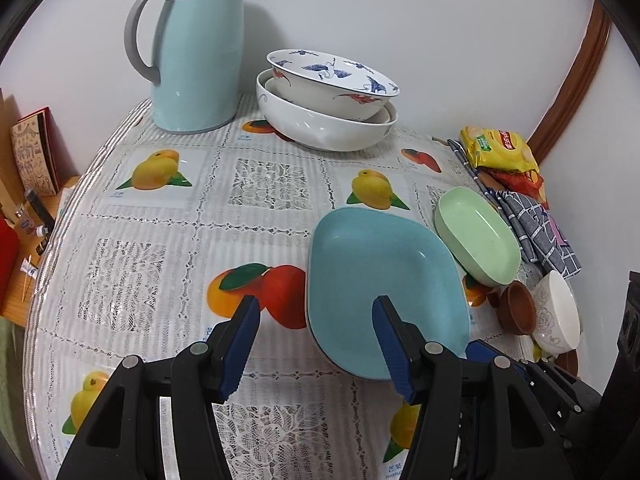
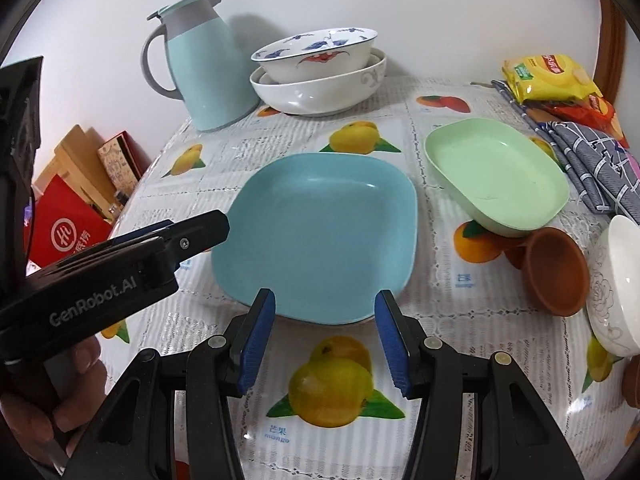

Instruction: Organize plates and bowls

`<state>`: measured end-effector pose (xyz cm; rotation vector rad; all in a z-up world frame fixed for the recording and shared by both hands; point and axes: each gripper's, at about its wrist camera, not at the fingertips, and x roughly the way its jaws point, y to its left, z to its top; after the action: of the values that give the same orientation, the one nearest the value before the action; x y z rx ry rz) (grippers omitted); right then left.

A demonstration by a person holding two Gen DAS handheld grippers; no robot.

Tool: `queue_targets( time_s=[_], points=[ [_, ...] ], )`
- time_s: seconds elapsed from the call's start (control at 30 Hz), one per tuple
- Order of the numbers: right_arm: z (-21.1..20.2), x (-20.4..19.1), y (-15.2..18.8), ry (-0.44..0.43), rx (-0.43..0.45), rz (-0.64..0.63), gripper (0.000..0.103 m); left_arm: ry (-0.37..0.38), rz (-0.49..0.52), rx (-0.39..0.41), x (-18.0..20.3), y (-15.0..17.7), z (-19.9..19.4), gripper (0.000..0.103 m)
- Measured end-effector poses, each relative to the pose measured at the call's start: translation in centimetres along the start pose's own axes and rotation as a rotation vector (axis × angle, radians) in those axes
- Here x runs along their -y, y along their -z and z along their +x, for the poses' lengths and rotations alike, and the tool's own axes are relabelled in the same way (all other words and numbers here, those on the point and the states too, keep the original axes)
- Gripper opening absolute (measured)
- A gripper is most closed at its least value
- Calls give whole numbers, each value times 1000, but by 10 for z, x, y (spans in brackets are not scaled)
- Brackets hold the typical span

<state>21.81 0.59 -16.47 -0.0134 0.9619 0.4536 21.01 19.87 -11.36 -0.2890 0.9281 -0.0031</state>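
Observation:
A light blue square plate [image 2: 320, 236] lies flat on the fruit-print tablecloth. My right gripper [image 2: 325, 295] hovers at its near edge, open, with nothing between the pads. My left gripper [image 1: 316, 300] is open over the plate's left edge [image 1: 316, 280], one finger above the plate and one above the cloth. In the right wrist view, my left gripper [image 2: 216, 226] comes in from the left. A green oval dish [image 2: 496, 172] sits to the right. Behind stand a crane-patterned bowl [image 1: 332, 76] nested in a white bowl [image 1: 324, 128]. A brown small bowl [image 2: 558, 272] and a white floral bowl [image 2: 616, 284] lean at the right.
A teal thermos jug [image 1: 196, 60] stands at the back left by the wall. Snack packets [image 2: 548, 76] and a grey checked cloth [image 2: 592, 168] lie along the right side. The table's left edge [image 1: 60, 216] drops to a shelf with boxes [image 2: 76, 216].

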Motion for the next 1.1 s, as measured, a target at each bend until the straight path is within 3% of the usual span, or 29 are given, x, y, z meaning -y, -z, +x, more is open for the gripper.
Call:
queue_targets(
  time_s=[0.2,0.37,0.67,0.77,0.83,0.97,1.1],
  points=[
    [-19,14,2,5,52,10,52,10,17,5,7,0,-2,56],
    [-45,40,2,85,114,6,52,9,31,27,28,0,-8,56],
    [-90,112,-5,110,170,153,52,2,81,87,78,-9,-28,56],
    [-104,120,-7,163,181,101,62,9,101,80,97,-12,-31,56],
    [-115,122,-8,192,204,69,82,18,106,70,107,-15,-31,56],
    [-134,132,-9,125,236,54,83,17,142,59,125,-18,-29,56],
    [-134,146,-19,97,199,90,83,9,162,62,141,-21,-29,56]
  ],
)
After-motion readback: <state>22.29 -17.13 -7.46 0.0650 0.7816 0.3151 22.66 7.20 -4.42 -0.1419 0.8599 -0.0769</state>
